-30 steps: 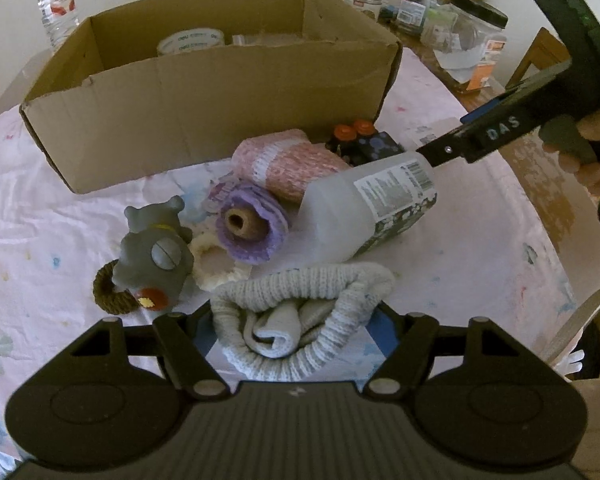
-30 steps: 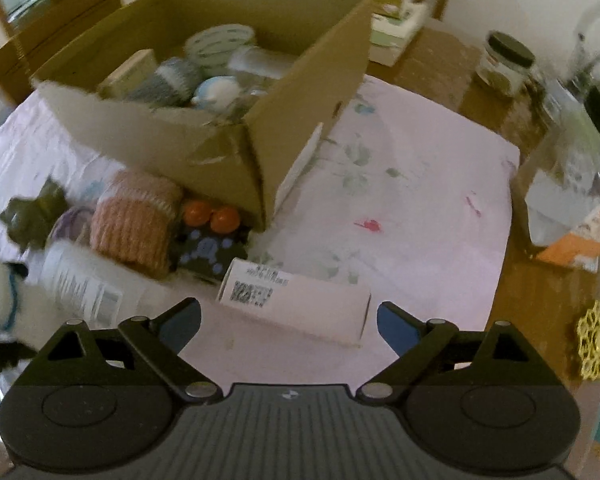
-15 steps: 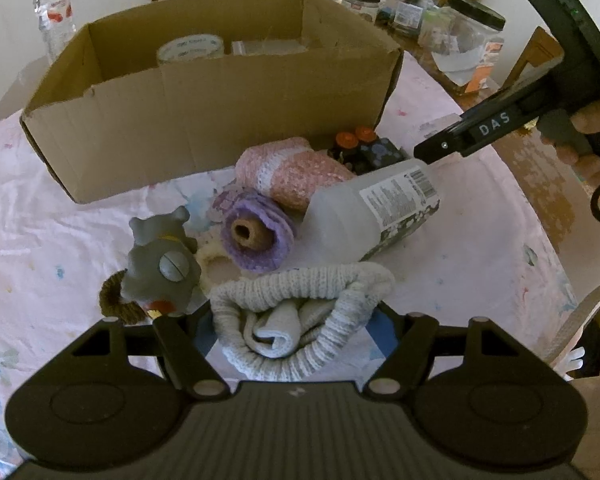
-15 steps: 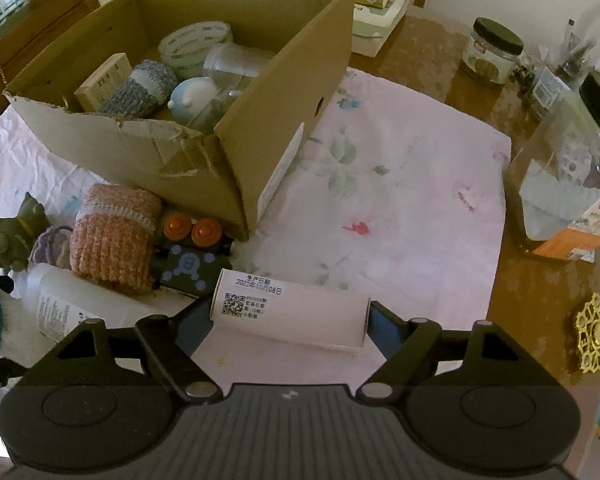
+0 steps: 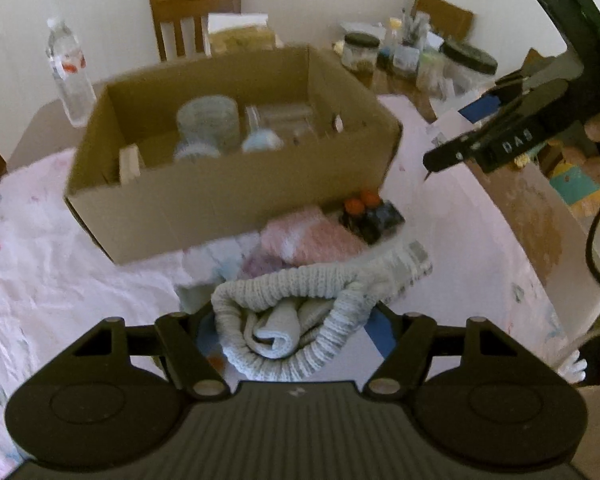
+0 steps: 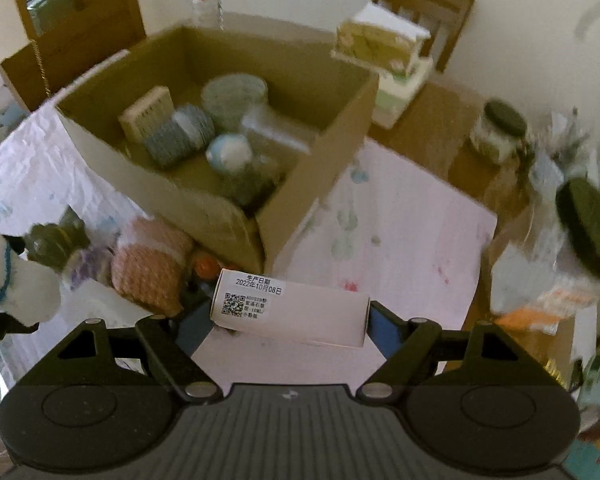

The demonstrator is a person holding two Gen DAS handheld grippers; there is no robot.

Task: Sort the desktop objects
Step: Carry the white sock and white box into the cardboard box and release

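My left gripper (image 5: pixel 290 328) is shut on a rolled grey knit sock (image 5: pixel 288 320) and holds it above the table, in front of the open cardboard box (image 5: pixel 228 204). My right gripper (image 6: pixel 290 316) is shut on a white carton (image 6: pixel 292 308) with a QR label, lifted near the box's corner (image 6: pixel 276 232). The box holds a tape roll (image 6: pixel 234 96), a blue-grey yarn roll (image 6: pixel 180 136), a small ball (image 6: pixel 230 152) and a wooden block (image 6: pixel 146 114). On the cloth lie a pink knit roll (image 6: pixel 148 264), a grey toy (image 6: pixel 54 238) and a dark piece with orange knobs (image 5: pixel 370 212).
A water bottle (image 5: pixel 70 76) stands behind the box on the left. Jars (image 5: pixel 466 66) and clutter crowd the back right of the table. Tissue boxes (image 6: pixel 384 46) sit behind the box. Wooden chairs (image 5: pixel 196 16) stand by the wall. The right gripper shows at the upper right in the left wrist view (image 5: pixel 500 140).
Both grippers have risen with their loads. The right one closed on the carton and lifted it off the cloth; the box interior now shows in both views.
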